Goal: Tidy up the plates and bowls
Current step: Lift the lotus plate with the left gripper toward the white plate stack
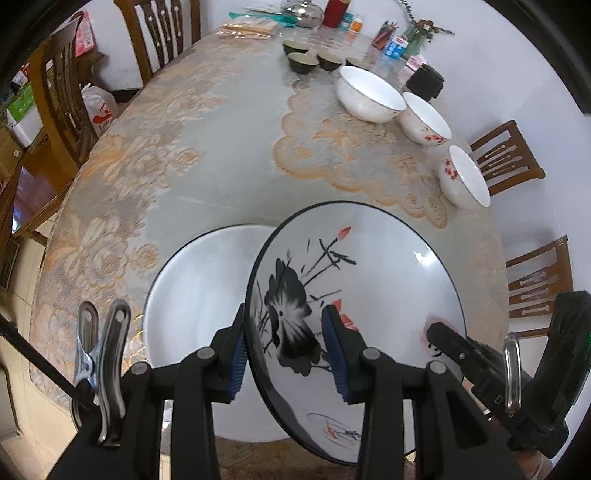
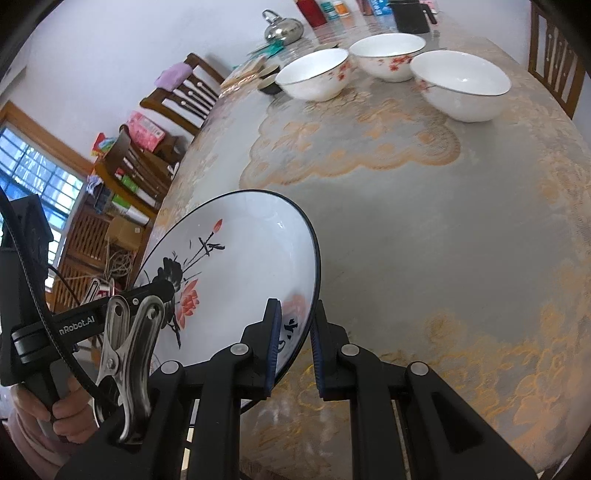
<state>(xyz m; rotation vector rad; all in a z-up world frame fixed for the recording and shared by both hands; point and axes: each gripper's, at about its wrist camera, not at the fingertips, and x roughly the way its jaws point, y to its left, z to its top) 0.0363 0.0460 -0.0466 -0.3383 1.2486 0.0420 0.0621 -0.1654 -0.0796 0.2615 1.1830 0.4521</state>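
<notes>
On the left a plain white round plate with a dark rim lies on the lace-covered table, and the lotus-painted white plate is carried tilted above its right part, so I judge the stacking step; the next move needs levelling and lowering it onto the plain one. The left gripper clamps the painted plate's near rim, and the right gripper is closed narrowly on the rim at the other side.

A home dining room: a long table under a lace cloth, wooden chairs round it, a kettle, bowls, jars and pencils at the far end, and cluttered shelves by a window.
</notes>
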